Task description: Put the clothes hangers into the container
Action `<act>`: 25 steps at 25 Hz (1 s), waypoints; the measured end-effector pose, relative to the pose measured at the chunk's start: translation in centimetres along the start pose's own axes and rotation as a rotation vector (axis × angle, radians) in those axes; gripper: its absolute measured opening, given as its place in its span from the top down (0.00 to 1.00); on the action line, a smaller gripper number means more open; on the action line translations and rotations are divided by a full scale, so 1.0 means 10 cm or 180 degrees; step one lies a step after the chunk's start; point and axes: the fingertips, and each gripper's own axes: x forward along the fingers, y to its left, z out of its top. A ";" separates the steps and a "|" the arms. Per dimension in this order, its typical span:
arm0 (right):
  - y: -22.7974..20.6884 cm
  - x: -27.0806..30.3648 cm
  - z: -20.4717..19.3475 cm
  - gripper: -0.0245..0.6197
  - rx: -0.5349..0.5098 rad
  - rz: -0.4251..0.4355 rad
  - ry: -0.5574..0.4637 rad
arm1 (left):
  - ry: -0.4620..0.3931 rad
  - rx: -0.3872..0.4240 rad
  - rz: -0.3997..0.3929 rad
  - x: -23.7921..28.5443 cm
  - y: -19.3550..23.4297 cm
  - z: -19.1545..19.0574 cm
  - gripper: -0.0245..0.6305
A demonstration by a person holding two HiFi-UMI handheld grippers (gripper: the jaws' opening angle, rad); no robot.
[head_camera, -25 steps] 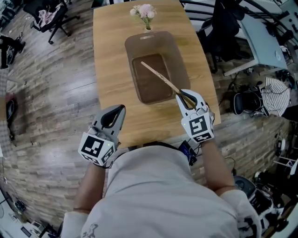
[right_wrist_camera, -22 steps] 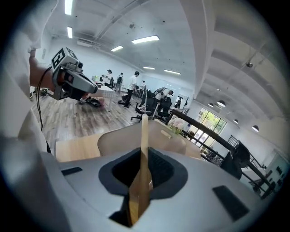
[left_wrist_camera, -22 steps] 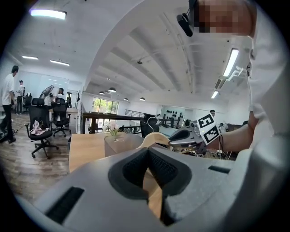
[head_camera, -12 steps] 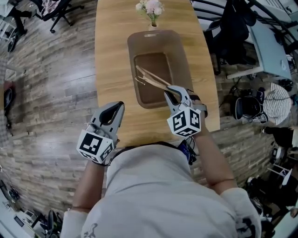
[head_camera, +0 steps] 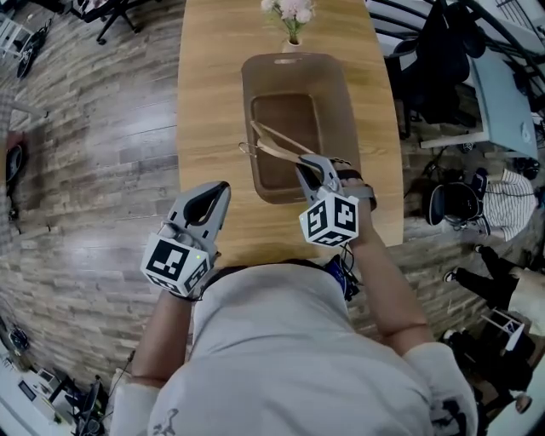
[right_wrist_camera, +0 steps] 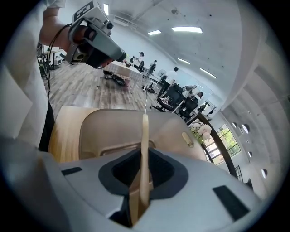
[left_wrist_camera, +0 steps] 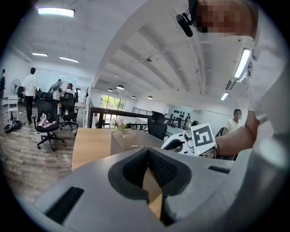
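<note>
A wooden clothes hanger (head_camera: 278, 141) hangs tilted over the brown container (head_camera: 341, 87) on the wooden table, its metal hook near the container's left wall. My right gripper (head_camera: 309, 165) is shut on the hanger's near end, just above the container's near rim. In the right gripper view the hanger (right_wrist_camera: 144, 145) runs edge-on out from between the jaws, over the container (right_wrist_camera: 108, 124). My left gripper (head_camera: 216, 191) is shut and holds nothing, above the table's near left part, apart from the container. Its own view shows the container (left_wrist_camera: 129, 139) and the right gripper (left_wrist_camera: 179, 144) ahead.
A small vase of pale flowers (head_camera: 292, 12) stands just past the container's far rim. Bare tabletop (head_camera: 209, 102) lies left of the container. A black office chair (head_camera: 443, 51) and a desk stand right of the table. People (left_wrist_camera: 30, 93) stand far off.
My right gripper has carried the hanger forward and to the left, from the table's near right edge to over the container, and lower. The left gripper has stayed in place.
</note>
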 end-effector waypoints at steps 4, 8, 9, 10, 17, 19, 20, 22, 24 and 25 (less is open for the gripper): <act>0.02 0.09 0.04 0.87 0.0037 0.0080 -0.0037 | 0.0025 -0.0026 0.0030 0.00 0.05 -0.03 0.95; 0.05 0.10 0.10 0.84 0.0206 0.0194 -0.0172 | 0.0024 -0.0046 0.0043 0.02 0.06 -0.05 0.95; 0.06 0.09 0.14 0.83 0.0257 0.0241 -0.0237 | 0.0021 -0.0047 0.0042 0.02 0.06 -0.05 0.95; 0.08 0.07 0.18 0.83 0.0308 0.0289 -0.0306 | 0.0022 -0.0048 0.0040 0.01 0.06 -0.05 0.95; 0.04 -0.11 0.29 0.82 0.0615 0.0267 -0.0499 | 0.0004 0.0002 -0.0003 -0.06 0.03 -0.05 0.95; 0.03 -0.19 0.32 0.82 0.0706 0.0217 -0.0546 | -0.0002 0.0020 -0.0022 -0.09 0.00 -0.05 0.95; 0.03 -0.23 0.34 0.82 0.0750 0.0192 -0.0566 | -0.0005 0.0031 -0.0035 -0.11 0.00 -0.05 0.95; 0.04 -0.31 0.36 0.82 0.0809 0.0129 -0.0584 | -0.0012 0.0055 -0.0066 -0.16 -0.02 -0.05 0.95; 0.05 -0.38 0.38 0.82 0.0858 0.0056 -0.0587 | -0.0021 0.0089 -0.0100 -0.22 -0.04 -0.04 0.95; 0.05 -0.42 0.39 0.82 0.0896 0.0023 -0.0593 | -0.0027 0.0109 -0.0118 -0.25 -0.05 -0.03 0.95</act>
